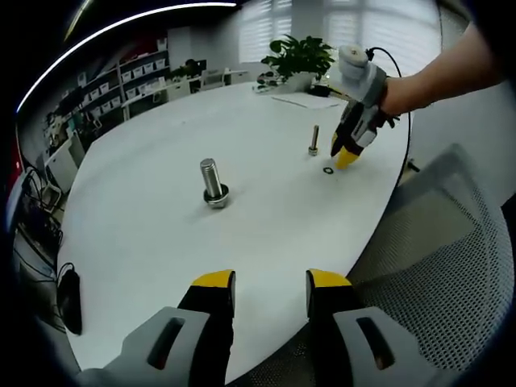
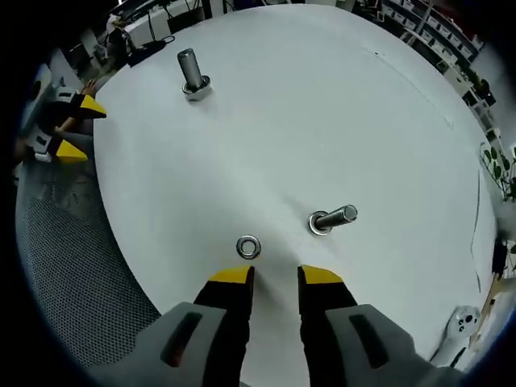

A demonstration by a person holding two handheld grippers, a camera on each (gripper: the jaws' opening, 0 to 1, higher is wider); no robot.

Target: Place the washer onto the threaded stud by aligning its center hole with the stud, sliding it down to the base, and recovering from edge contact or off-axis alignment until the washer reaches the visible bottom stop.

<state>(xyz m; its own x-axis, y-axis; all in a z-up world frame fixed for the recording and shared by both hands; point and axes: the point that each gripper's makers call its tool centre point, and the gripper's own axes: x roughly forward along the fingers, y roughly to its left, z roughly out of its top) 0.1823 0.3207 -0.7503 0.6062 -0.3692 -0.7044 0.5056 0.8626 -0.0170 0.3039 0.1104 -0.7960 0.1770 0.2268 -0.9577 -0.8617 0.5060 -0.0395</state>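
Right tongs (image 2: 268,276) gape just behind washer (image 2: 248,247).

The left gripper view looks from the near edge of the white table (image 1: 161,218) across its length toward a potted plant (image 1: 300,56) and windows, riding low behind its own jaws and well back from the hardware. The right gripper view looks steeply down at the table (image 2: 322,105) from close above. Both views share the tabletop, the large bolt (image 1: 214,184) (image 2: 192,72), the small stud (image 1: 314,140) (image 2: 332,218) and the washer (image 1: 328,170) (image 2: 248,247), seen from roughly opposite sides; each also catches the other gripper (image 1: 348,153) (image 2: 76,129).
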